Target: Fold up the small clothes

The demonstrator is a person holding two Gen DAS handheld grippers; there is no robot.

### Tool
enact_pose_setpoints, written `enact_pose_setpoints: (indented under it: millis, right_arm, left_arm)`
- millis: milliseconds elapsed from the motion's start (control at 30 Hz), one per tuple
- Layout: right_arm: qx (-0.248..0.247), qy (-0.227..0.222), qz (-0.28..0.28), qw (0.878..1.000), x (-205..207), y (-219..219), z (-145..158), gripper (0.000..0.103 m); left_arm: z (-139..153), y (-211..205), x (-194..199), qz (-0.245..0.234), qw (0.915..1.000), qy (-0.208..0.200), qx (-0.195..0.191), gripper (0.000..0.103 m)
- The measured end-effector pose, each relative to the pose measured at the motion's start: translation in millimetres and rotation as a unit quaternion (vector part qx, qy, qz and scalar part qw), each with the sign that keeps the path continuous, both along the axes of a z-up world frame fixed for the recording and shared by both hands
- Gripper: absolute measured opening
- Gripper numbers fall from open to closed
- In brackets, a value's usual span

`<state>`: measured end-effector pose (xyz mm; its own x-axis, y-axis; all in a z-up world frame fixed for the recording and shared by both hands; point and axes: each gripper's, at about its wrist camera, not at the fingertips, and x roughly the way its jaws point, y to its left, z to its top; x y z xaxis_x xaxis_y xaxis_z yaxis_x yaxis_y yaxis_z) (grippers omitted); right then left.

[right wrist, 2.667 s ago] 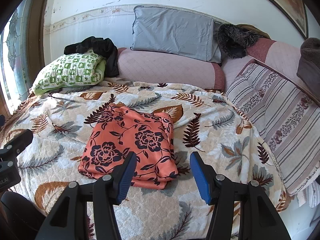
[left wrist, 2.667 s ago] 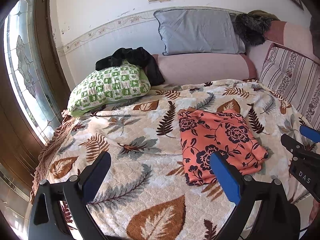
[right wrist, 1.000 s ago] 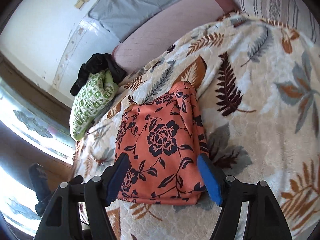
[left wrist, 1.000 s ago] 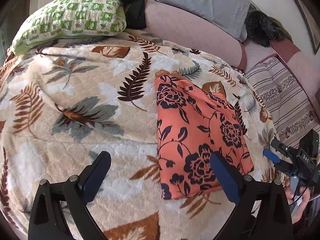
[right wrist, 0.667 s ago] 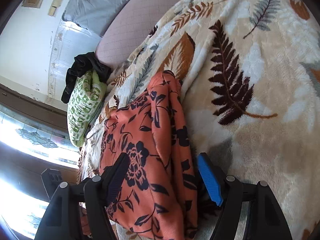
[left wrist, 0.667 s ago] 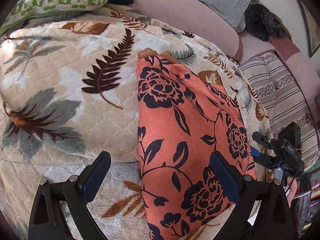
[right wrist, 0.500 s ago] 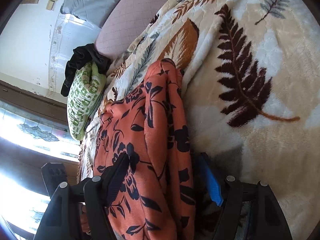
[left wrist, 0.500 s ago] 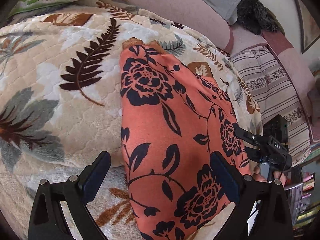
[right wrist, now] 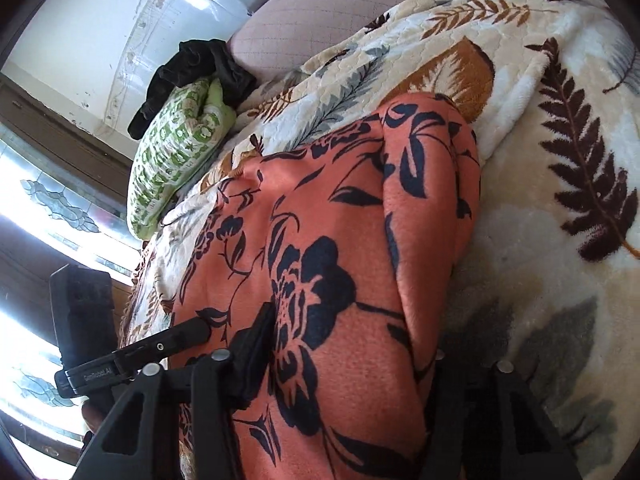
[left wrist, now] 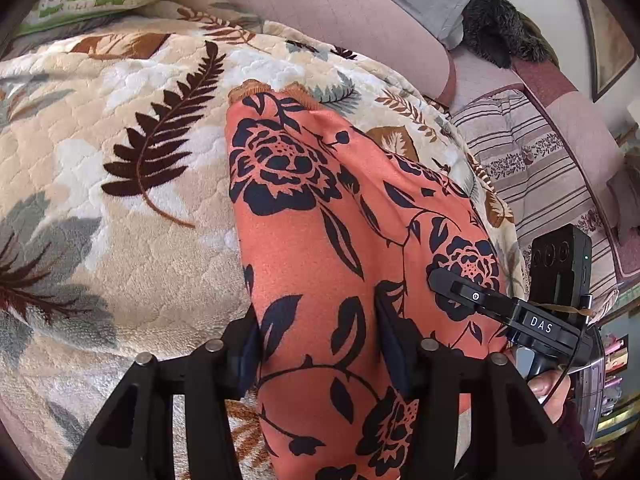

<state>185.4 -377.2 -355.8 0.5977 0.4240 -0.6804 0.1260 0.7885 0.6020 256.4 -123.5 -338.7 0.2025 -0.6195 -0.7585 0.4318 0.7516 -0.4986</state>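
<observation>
Both grippers, left gripper (left wrist: pixel 320 344) and right gripper (right wrist: pixel 352 356), pinch folded orange garment (left wrist: pixel 320 208).

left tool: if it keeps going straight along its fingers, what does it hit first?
The left tool already has the folded orange floral garment bunched between its fingers, its jaws having just closed in. Going on means more of that cloth, then probably the leaf-print blanket beneath; depth is unclear.

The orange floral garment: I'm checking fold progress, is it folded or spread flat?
Folded. The orange floral garment lies as a compact bundle on the leaf-print blanket, with stacked layers along its right edge.
</observation>
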Motion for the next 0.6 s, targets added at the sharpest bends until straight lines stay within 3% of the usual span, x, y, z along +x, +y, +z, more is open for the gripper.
enact_pose_setpoints:
  millis: [167, 300, 467, 600]
  right_arm:
    - [-0.088, -0.018, 0.004, 0.996, -10, 29, 35, 0.041]
    - [-0.132, -0.053, 0.019, 0.99, -13, 59, 71, 0.04]
    - [-0.13, -0.095, 0.032, 0.986, -5, 94, 103, 0.04]
    - [-0.12, -0.105, 0.045, 0.986, 3, 127, 100, 0.04]
  left_arm:
    - [19, 5, -9, 0.0, 0.9991, -0.039, 0.013, 0.045]
    - [46, 35, -11, 0.023, 0.9975, -0.065, -0.015, 0.044]
    - [71, 80, -14, 0.056, 0.993, -0.099, -0.03, 0.045]
    - [70, 110, -16, 0.079, 0.9915, -0.102, -0.01, 0.045]
